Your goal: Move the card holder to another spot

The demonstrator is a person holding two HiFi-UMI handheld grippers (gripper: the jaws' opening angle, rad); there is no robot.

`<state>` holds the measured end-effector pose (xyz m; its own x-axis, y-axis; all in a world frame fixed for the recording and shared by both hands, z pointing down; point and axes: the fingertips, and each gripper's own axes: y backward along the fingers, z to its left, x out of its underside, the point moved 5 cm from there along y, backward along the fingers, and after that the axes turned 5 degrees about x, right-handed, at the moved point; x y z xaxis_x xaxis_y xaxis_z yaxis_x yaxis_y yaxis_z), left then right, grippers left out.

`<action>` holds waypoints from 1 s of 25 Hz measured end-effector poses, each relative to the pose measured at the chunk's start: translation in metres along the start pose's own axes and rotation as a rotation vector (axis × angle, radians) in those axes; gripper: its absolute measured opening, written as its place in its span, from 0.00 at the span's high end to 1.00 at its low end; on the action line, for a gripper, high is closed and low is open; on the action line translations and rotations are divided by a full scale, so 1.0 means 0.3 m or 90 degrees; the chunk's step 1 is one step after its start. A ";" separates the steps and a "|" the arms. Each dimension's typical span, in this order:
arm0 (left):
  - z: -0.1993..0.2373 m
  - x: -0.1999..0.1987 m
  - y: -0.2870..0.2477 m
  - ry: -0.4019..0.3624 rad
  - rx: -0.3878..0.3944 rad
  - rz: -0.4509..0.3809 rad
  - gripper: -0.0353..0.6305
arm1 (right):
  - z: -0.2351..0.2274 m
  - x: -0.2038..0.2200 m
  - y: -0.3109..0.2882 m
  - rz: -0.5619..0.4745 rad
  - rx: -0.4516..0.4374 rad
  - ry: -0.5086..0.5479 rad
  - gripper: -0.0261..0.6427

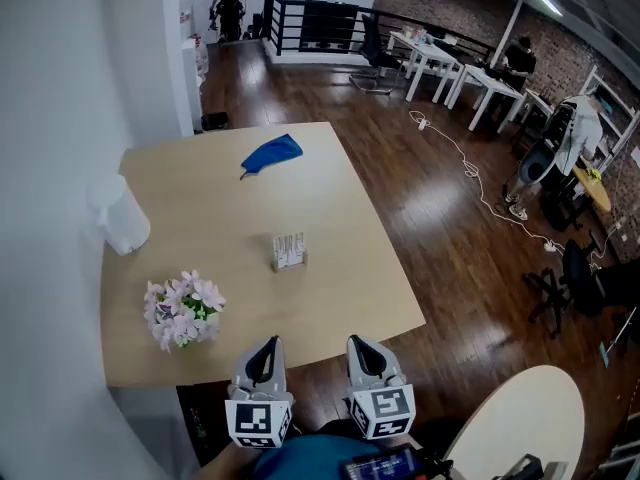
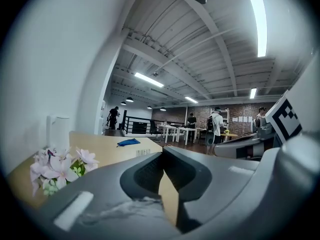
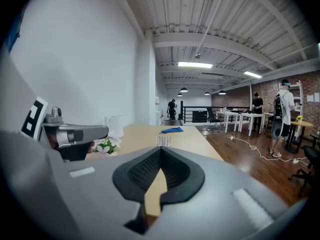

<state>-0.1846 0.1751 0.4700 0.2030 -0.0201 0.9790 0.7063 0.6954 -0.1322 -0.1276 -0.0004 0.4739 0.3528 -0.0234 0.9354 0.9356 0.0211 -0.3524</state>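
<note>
The card holder (image 1: 288,251), a small clear stand with white cards, stands upright near the middle of the light wooden table (image 1: 340,198). It shows small and far off in the left gripper view (image 2: 143,152) and the right gripper view (image 3: 164,141). Both grippers hover side by side at the table's near edge, well short of the holder. My left gripper (image 1: 263,356) (image 2: 163,156) is shut with nothing in it. My right gripper (image 1: 367,354) (image 3: 161,151) is also shut and holds nothing.
A blue cloth (image 1: 272,154) lies at the table's far side. A white jug (image 1: 120,218) stands at the left edge by the wall, with a bunch of pink flowers (image 1: 183,308) near the front left. A round table (image 1: 520,423) sits at lower right.
</note>
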 end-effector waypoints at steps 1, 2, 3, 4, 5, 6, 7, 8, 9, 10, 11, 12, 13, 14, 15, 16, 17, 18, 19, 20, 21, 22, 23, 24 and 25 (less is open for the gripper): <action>0.022 0.001 -0.012 0.001 -0.003 -0.001 0.93 | 0.008 -0.007 -0.023 0.001 -0.001 0.004 0.97; 0.041 0.000 -0.021 0.005 -0.007 -0.003 0.93 | 0.013 -0.015 -0.043 0.002 -0.002 0.008 0.97; 0.057 -0.003 -0.027 0.008 -0.013 -0.005 0.93 | 0.016 -0.022 -0.062 0.004 -0.003 0.010 0.97; 0.071 -0.004 -0.032 0.012 -0.018 -0.006 0.93 | 0.015 -0.028 -0.081 0.006 -0.003 0.011 0.97; 0.083 -0.004 -0.037 0.016 -0.022 -0.004 0.93 | 0.013 -0.033 -0.100 0.008 -0.004 0.011 0.97; 0.095 -0.002 -0.045 0.020 -0.026 -0.001 0.93 | 0.009 -0.039 -0.122 0.008 -0.005 0.010 0.97; 0.109 0.001 -0.054 0.021 -0.031 0.002 0.93 | 0.005 -0.044 -0.146 0.007 -0.007 0.010 0.97; 0.123 0.002 -0.065 0.021 -0.037 0.004 0.93 | 0.000 -0.048 -0.171 0.006 -0.009 0.010 0.97; 0.137 0.003 -0.078 0.020 -0.045 0.005 0.93 | -0.006 -0.051 -0.200 0.005 -0.013 0.009 0.97; 0.152 0.005 -0.093 0.017 -0.053 0.007 0.93 | -0.011 -0.053 -0.230 0.006 -0.017 0.008 0.97; 0.167 0.011 -0.110 0.013 -0.061 0.011 0.93 | -0.014 -0.053 -0.264 0.006 -0.023 0.006 0.97; 0.181 0.017 -0.127 0.009 -0.068 0.016 0.93 | -0.015 -0.053 -0.298 0.007 -0.030 0.006 0.97; 0.193 0.021 -0.146 0.006 -0.074 0.022 0.93 | -0.017 -0.051 -0.334 0.010 -0.037 0.006 0.97; 0.202 0.021 -0.166 0.003 -0.081 0.027 0.93 | -0.021 -0.052 -0.369 0.013 -0.045 0.008 0.97; 0.209 0.018 -0.187 0.001 -0.087 0.031 0.93 | -0.026 -0.053 -0.402 0.016 -0.051 0.010 0.97; 0.216 0.015 -0.207 -0.002 -0.092 0.035 0.93 | -0.032 -0.054 -0.434 0.019 -0.058 0.013 0.97; 0.223 0.014 -0.230 -0.006 -0.097 0.038 0.93 | -0.037 -0.054 -0.466 0.023 -0.065 0.016 0.97; 0.232 0.014 -0.255 -0.008 -0.103 0.042 0.93 | -0.041 -0.051 -0.500 0.026 -0.071 0.020 0.97; 0.242 0.016 -0.281 -0.011 -0.109 0.045 0.93 | -0.044 -0.046 -0.536 0.031 -0.078 0.025 0.97; 0.253 0.021 -0.308 -0.015 -0.115 0.049 0.93 | -0.048 -0.038 -0.573 0.038 -0.086 0.031 0.97; 0.264 0.026 -0.335 -0.020 -0.122 0.052 0.92 | -0.051 -0.027 -0.611 0.046 -0.093 0.035 0.97; 0.274 0.033 -0.363 -0.023 -0.128 0.056 0.92 | -0.057 -0.014 -0.649 0.056 -0.100 0.037 0.97; 0.283 0.041 -0.393 -0.021 -0.133 0.061 0.92 | -0.063 0.000 -0.688 0.066 -0.107 0.039 0.97; 0.294 0.050 -0.425 -0.016 -0.138 0.066 0.92 | -0.071 0.013 -0.727 0.076 -0.112 0.041 0.97; 0.307 0.061 -0.457 -0.011 -0.142 0.073 0.92 | -0.078 0.026 -0.766 0.085 -0.117 0.043 0.97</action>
<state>-0.3402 0.1458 0.5204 0.2805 0.0627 0.9578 0.8121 0.5164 -0.2717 -0.3397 -0.0288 0.5615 0.4679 -0.0990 0.8782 0.8647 -0.1538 -0.4781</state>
